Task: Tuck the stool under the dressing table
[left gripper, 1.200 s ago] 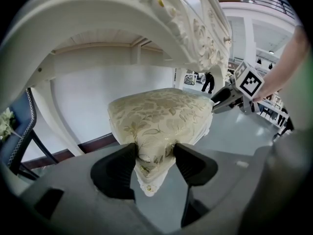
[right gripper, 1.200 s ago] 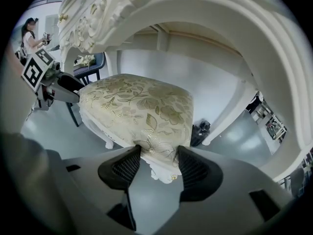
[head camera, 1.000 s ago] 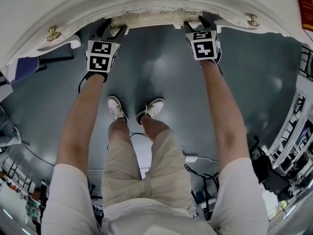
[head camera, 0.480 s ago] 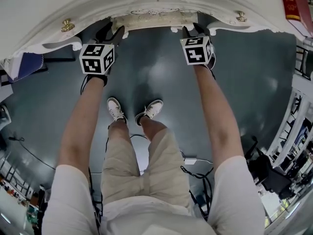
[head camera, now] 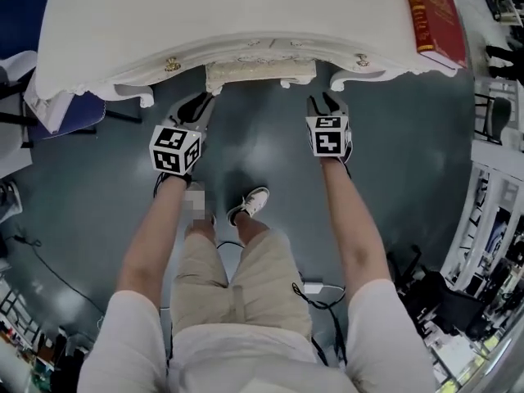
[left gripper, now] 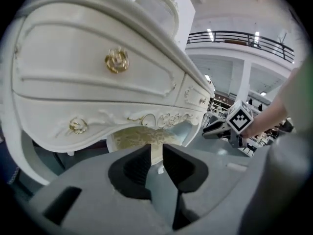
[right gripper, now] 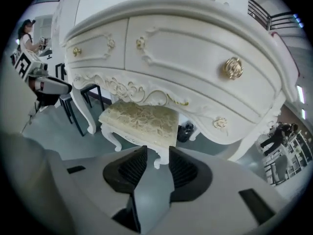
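- Over the head view first: the white dressing table point(head camera: 229, 15) fills the top, and just the front edge of the stool point(head camera: 260, 74) peeks out from under its middle.
- Both arms reach forward. The left gripper point(head camera: 199, 105) and the right gripper point(head camera: 327, 103) hang over the grey floor point(head camera: 262, 146), near the stool's two front corners but clear of it.
- Only this view catches the red book point(head camera: 434, 11) lying on the tabletop's right end, and the person's white shoe point(head camera: 252, 201) below.
- Left gripper view now: the left gripper point(left gripper: 157, 155) has its jaws a narrow gap apart, with nothing between them.
- Beyond them, the stool's point(left gripper: 142, 138) patterned seat sits beneath the table's carved apron, under a gold drawer knob point(left gripper: 117, 60). This view alone shows the other tool, the right gripper point(left gripper: 210, 129), off to the side.
- Right gripper view: the right gripper point(right gripper: 157, 163) has its jaws slightly spread and is holding nothing.
- Best look at the stool point(right gripper: 142, 121) comes here: whole seat and curved white front legs, standing on the floor beneath the table's point(right gripper: 195, 67) central arch.
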`<action>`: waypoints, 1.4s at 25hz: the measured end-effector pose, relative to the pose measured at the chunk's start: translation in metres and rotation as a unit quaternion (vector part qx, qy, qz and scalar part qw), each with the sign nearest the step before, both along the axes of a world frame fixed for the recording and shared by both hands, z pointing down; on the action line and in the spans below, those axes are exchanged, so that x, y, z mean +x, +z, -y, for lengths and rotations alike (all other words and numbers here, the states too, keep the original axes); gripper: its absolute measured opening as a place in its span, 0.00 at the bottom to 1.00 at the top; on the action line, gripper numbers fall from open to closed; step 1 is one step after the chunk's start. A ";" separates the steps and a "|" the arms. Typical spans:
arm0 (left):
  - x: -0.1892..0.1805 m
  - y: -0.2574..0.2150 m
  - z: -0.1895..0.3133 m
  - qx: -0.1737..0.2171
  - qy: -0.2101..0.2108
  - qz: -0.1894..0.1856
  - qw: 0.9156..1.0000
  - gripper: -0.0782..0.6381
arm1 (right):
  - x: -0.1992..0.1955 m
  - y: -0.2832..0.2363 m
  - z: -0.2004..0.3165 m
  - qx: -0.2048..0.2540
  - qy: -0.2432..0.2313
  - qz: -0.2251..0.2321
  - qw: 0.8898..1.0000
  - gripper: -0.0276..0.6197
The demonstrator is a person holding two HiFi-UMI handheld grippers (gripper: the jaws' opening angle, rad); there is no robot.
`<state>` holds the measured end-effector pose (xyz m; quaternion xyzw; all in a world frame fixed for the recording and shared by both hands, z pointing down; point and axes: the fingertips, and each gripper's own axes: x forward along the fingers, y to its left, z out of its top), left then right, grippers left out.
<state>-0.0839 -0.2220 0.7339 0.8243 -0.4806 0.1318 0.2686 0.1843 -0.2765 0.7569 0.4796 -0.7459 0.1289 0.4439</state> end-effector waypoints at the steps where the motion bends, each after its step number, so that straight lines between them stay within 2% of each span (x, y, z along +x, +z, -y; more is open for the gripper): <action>1: -0.003 -0.012 -0.007 0.000 -0.002 -0.002 1.000 0.23 | -0.001 -0.012 -0.008 0.000 0.005 0.004 1.000 0.26; 8: -0.017 -0.089 -0.042 0.009 0.003 0.006 1.000 0.15 | -0.031 -0.091 -0.065 0.008 -0.002 0.040 0.999 0.16; 12: -0.005 -0.126 -0.070 -0.001 0.025 -0.047 0.999 0.13 | -0.051 -0.131 -0.095 0.015 0.013 0.097 0.995 0.12; 14: -0.001 -0.137 -0.091 -0.008 0.034 -0.062 0.997 0.13 | -0.057 -0.151 -0.112 0.021 0.019 0.114 0.993 0.05; 15: 0.000 -0.142 -0.101 -0.013 0.033 -0.066 0.997 0.13 | -0.059 -0.161 -0.121 0.022 0.019 0.120 0.992 0.05; 18: 0.001 -0.160 -0.124 -0.020 0.033 -0.062 0.997 0.13 | -0.057 -0.189 -0.144 0.026 0.028 0.144 0.989 0.05; 22: -0.001 -0.188 -0.137 -0.015 0.013 -0.052 0.998 0.13 | -0.041 -0.221 -0.160 0.038 0.070 0.183 0.980 0.05; 25: -0.001 -0.215 -0.140 0.008 0.015 -0.044 0.999 0.13 | -0.036 -0.240 -0.169 0.042 0.089 0.200 0.975 0.05; 29: 0.001 -0.257 -0.137 0.045 0.026 -0.037 0.998 0.13 | -0.045 -0.262 -0.180 0.049 0.077 0.207 0.974 0.05; 35: 0.009 -0.327 -0.125 0.115 0.044 -0.023 0.992 0.13 | -0.046 -0.306 -0.187 0.079 0.071 0.238 0.965 0.05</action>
